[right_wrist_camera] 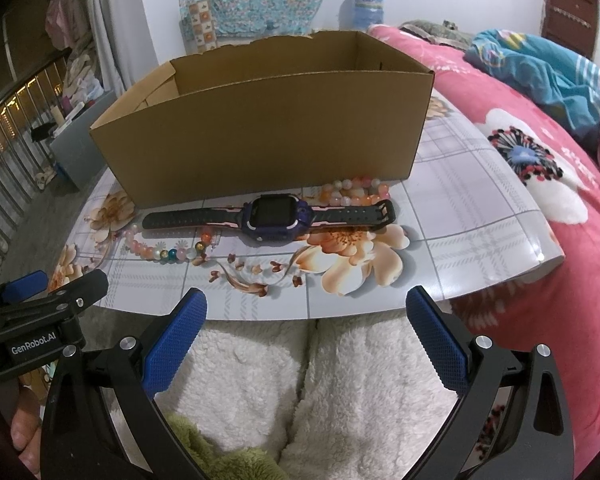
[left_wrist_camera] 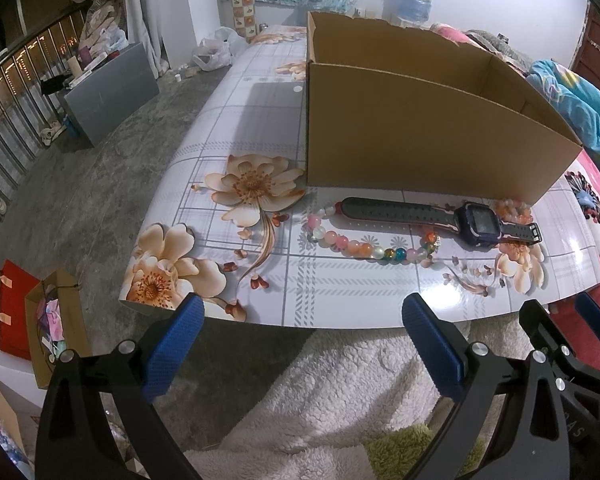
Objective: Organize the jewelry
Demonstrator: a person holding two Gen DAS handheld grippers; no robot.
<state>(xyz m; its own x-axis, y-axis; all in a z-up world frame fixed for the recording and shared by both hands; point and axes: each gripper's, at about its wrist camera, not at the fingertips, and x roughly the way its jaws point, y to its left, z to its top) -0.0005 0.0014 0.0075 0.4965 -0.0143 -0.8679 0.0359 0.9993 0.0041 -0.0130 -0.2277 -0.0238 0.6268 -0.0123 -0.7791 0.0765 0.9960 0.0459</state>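
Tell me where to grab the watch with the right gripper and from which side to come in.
Judging by its pose, take the watch by its raised case, from above, fingers closing across its width. It lies flat along the cardboard box, straps stretched out low against the table, so they offer little to pinch. The bead bracelet passes under it, so lift slowly. The right gripper is open.

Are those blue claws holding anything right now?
No. The left gripper and right gripper are open and empty; the watch lies untouched.
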